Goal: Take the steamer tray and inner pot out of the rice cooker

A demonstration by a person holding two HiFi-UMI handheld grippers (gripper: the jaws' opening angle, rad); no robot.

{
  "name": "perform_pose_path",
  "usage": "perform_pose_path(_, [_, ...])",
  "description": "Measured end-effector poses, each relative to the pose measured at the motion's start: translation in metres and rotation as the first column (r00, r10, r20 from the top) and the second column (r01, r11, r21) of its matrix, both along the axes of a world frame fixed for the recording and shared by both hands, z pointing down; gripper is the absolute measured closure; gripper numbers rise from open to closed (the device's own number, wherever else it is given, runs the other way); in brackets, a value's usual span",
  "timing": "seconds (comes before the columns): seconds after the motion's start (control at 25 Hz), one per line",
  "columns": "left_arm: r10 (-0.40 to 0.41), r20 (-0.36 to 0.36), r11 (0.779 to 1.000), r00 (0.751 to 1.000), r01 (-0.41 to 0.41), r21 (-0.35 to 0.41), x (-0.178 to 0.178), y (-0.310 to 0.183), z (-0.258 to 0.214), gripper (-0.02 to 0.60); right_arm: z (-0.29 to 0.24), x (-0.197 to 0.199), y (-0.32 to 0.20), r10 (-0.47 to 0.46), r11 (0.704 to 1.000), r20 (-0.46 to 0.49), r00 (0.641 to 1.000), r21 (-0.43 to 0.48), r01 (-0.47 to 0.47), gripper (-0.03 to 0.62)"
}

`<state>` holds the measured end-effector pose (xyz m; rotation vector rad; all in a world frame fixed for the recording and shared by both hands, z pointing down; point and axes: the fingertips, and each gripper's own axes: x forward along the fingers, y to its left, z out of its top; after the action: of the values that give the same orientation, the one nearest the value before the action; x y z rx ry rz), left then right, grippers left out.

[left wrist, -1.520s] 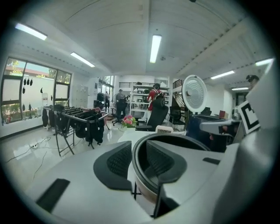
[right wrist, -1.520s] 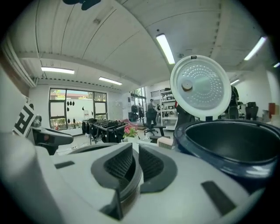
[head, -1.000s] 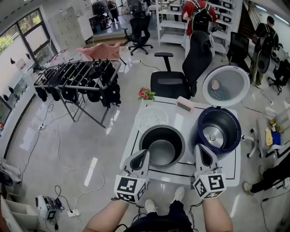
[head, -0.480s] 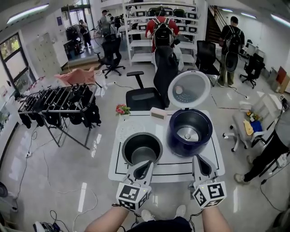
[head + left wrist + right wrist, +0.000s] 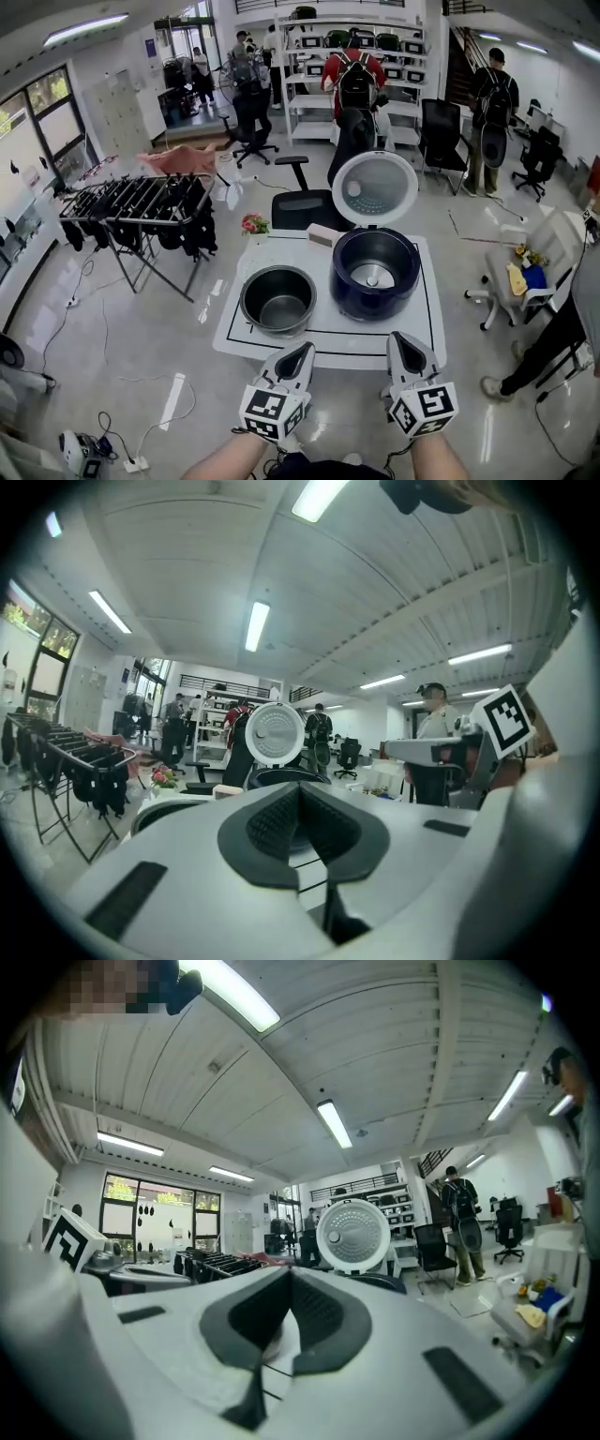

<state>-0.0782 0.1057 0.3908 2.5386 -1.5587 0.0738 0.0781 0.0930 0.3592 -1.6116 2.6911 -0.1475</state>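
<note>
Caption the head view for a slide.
Inner pot sits beside the open rice cooker; left tool and right tool shut, empty.

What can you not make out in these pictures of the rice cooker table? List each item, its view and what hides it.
Head view: steamer tray, too small and pale against the white table to find.
Left gripper view: pot, mostly behind the shut left hand-held gripper.
Right gripper view: rice cooker body, behind the shut right hand-held gripper; only its lid shows.
Head view: pale block, too small to identify.
</note>
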Motion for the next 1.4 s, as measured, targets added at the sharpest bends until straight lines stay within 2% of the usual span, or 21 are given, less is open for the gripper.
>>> perform_pose_path(0.2, [-0.097,0.005,0.995,0.995,0.097,-0.030,0.030,0.047,0.009,0.578,0.013,0.025,0.028,-0.110,0.993,0.009,0.994,-0.034,0.110,0.594])
perform_pose_path(0.48, [-0.204,0.027,0.977,0.979,0.205,-0.056,0.047,0.088,0.021,0.578,0.029,0.041,0.052,-0.202,0.977,0.016,0.979,-0.061,0.203,0.594])
perform_pose_path(0.84, [-0.213,0.037,0.976,0.976,0.214,-0.049,0.065,0.095,0.024,0.578,0.035,0.060,0.062,-0.202,0.977,0.043,0.978,-0.061,0.205,0.594])
perform_pose_path(1.4, [-0.211,0.031,0.977,0.977,0.212,-0.033,0.070,0.106,0.015,0.578,0.030,0.059,0.074,-0.218,0.974,0.024,0.976,-0.054,0.219,0.594])
